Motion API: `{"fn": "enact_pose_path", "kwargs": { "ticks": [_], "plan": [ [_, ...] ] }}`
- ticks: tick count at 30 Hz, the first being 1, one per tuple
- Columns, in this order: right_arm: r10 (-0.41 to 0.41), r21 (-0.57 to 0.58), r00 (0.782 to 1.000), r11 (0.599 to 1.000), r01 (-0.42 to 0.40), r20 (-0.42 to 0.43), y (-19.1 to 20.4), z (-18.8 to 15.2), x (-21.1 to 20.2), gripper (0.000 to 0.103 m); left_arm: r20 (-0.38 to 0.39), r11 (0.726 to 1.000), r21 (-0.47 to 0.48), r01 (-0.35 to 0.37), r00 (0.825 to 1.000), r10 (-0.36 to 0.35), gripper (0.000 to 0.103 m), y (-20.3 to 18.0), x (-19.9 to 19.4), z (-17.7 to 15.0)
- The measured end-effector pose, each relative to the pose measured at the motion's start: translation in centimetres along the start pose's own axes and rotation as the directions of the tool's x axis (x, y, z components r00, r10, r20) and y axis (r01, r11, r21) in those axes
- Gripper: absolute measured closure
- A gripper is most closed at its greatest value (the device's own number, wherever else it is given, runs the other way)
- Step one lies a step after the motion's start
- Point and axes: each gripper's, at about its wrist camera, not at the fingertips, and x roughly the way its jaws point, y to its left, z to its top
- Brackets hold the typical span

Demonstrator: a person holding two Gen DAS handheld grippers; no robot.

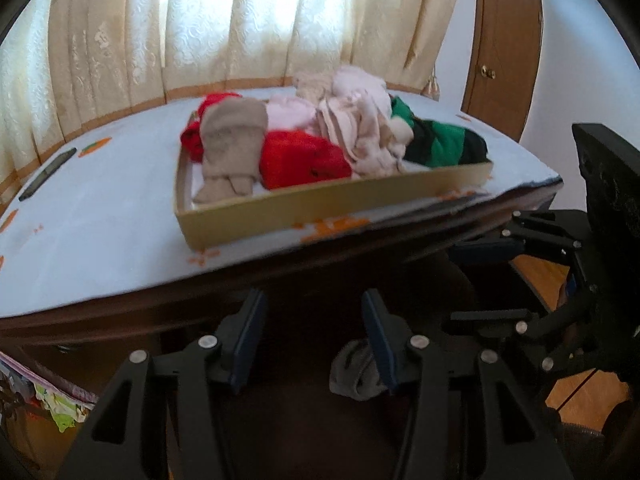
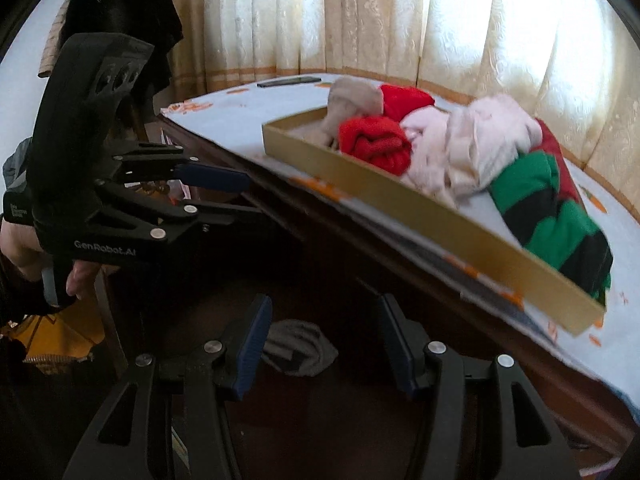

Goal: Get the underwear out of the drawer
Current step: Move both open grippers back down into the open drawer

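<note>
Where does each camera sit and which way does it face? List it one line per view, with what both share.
Left wrist: sits on the left tool, looks along its open fingers at the tray of clothes on the table before curtains; the right tool shows at the right edge.
Right wrist: sits on the right tool, faces the same tray from further right; the left tool and a hand show at the left edge.
Shared: tray, red garment, grey cloth below the table.
</note>
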Motion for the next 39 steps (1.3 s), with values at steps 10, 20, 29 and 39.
{"fn": "enact_pose_path", "kwargs": {
  "ticks": [10,20,29,39],
  "plan": [
    [0.008,0.006,0.998,1.0,-0.008,-0.068,-0.1,-2.8,0.7,0.046,-0.169,0.995,0.069,0.076,0.984,-0.064,0.043,-2.4,2.7,-2.1],
    [0.019,0.01,0.99,1.0,-0.018,-0.139,-0.7,-5.3,1.4,0.046,-0.331,0.985,0.113,0.127,0.94,-0.083,0.043,-4.2,6.2,-2.6],
    [0.027,0.018,0.987,1.0,-0.025,-0.157,-0.9,-5.6,2.2,0.046,-0.434,0.975,0.157,0.157,0.898,-0.075,0.043,-5.5,9.1,-2.6],
    [0.075,-0.004,0.975,0.997,-0.077,-0.207,-0.4,-5.5,3.4,0.046,-0.504,0.968,0.155,0.197,0.859,-0.094,0.053,-5.6,11.4,-2.5]
  ]
}}
